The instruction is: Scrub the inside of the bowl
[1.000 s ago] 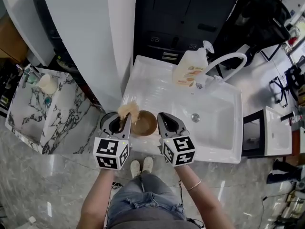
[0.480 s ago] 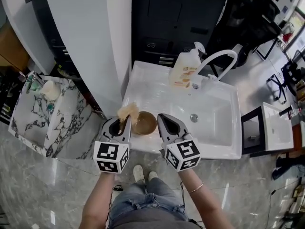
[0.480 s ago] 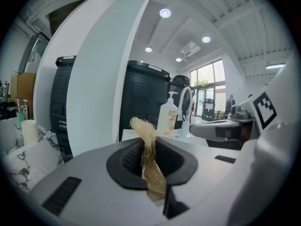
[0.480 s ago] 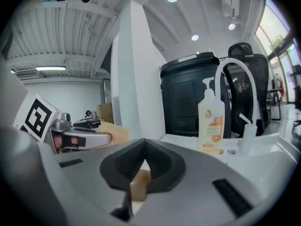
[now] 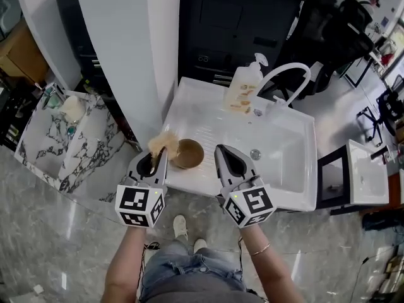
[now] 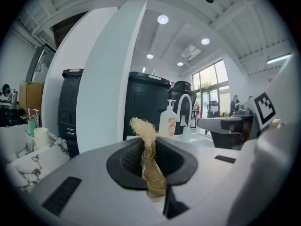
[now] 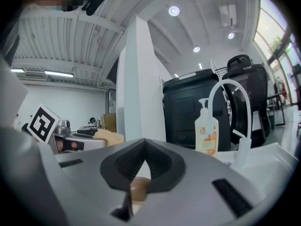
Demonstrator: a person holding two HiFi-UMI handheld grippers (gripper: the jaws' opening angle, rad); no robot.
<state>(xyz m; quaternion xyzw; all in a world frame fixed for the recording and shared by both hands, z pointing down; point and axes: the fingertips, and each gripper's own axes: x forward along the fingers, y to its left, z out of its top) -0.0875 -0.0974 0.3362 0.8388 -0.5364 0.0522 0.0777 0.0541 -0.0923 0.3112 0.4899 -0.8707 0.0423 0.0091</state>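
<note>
With your left gripper [image 5: 156, 156] clamped on the tan fibrous loofah [image 5: 163, 142] and your right gripper [image 5: 223, 151] closed empty, the brown round bowl [image 5: 188, 153] at its 10 o'clock on the white sink [image 5: 284, 175] may skid unbraced when scrubbed.

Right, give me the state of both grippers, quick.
Left gripper: closed on a loofah scrubber.
Right gripper: closed, holding nothing.
</note>
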